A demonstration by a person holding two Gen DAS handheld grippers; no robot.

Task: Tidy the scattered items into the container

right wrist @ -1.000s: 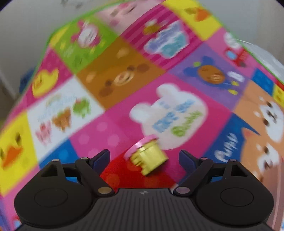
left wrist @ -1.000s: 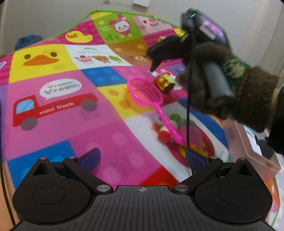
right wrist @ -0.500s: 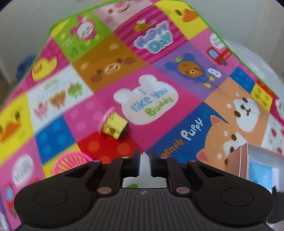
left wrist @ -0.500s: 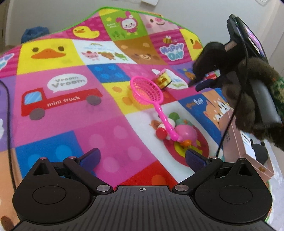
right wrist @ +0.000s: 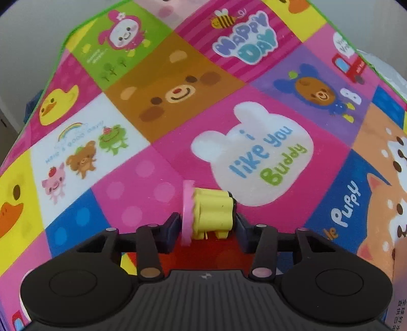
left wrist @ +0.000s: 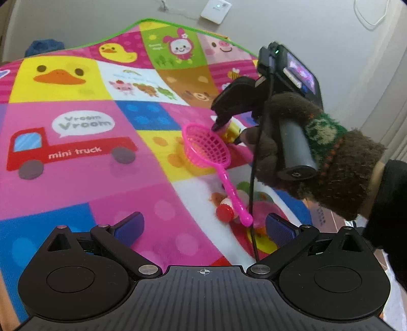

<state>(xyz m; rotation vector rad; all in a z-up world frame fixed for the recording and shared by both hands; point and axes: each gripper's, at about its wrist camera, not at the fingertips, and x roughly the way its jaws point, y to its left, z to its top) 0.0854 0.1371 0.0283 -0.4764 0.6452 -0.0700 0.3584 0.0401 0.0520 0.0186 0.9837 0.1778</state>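
My right gripper (right wrist: 207,222) is shut on a small yellow toy cupcake with a pink rim (right wrist: 211,212), just above the play mat. In the left wrist view the same gripper (left wrist: 226,133) reaches down to that toy (left wrist: 232,129) beside the head of a pink toy net (left wrist: 207,149). Small toys, among them a red-and-white one (left wrist: 225,211), lie around the net's handle. My left gripper (left wrist: 203,224) is open and empty above the mat. A pink cardboard box (left wrist: 323,214) shows partly behind my right hand.
The colourful patchwork play mat (left wrist: 76,152) covers the floor, its green edge near the wall. A blue cloth (left wrist: 44,47) lies beyond the mat's far left edge. A white adapter (left wrist: 216,10) lies by the wall.
My right gripper was shut and empty away from the cupcake half a second ago. It has come back down and closed on the cupcake. My left gripper stayed open.
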